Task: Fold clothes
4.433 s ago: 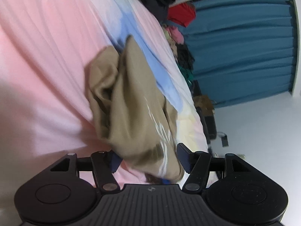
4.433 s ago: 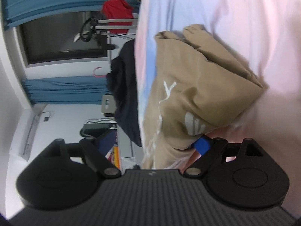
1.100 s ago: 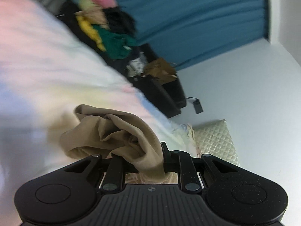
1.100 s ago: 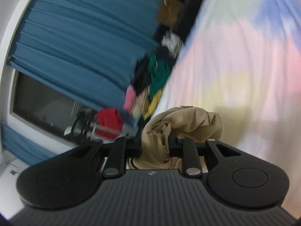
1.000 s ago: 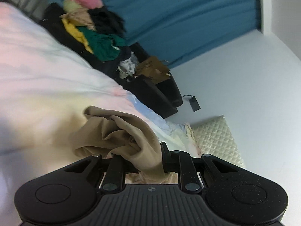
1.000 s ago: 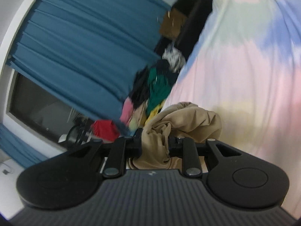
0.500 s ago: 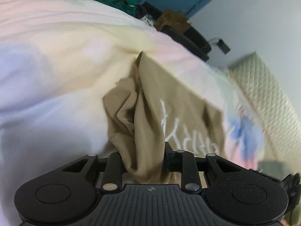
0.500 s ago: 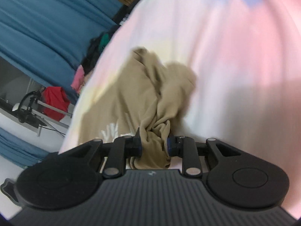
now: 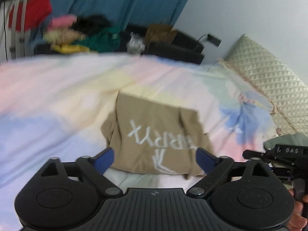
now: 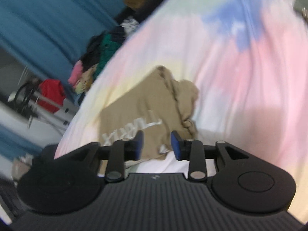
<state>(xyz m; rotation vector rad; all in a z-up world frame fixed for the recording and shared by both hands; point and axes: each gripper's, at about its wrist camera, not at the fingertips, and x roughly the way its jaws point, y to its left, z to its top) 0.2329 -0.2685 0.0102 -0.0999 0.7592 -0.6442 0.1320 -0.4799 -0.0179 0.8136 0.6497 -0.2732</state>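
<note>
A tan garment (image 9: 157,132) with white lettering lies on the pastel bedsheet (image 9: 48,96), partly flattened, with bunched folds along its left side. My left gripper (image 9: 156,157) hovers at its near edge with jaws opening wide. The blue pads (image 9: 105,157) stand apart and nothing is pinched between them. In the right wrist view the same garment (image 10: 142,107) lies just beyond my right gripper (image 10: 156,145). Its jaws are opening too, and its pads (image 10: 176,146) stand clear of the cloth. A crumpled lump of the garment sits at its right edge.
A pile of mixed clothes (image 9: 80,36) and dark furniture (image 9: 173,46) line the far bed edge before a blue curtain (image 9: 115,0). A quilted pillow (image 9: 269,80) lies at right. A grey-green cloth (image 9: 284,140) and a hand (image 9: 297,217) show at the right edge.
Both grippers were shut on the bunched tan garment; both have let go and opened. The garment now lies spread on the bed, lettering up, and both views have swung back toward the bed.
</note>
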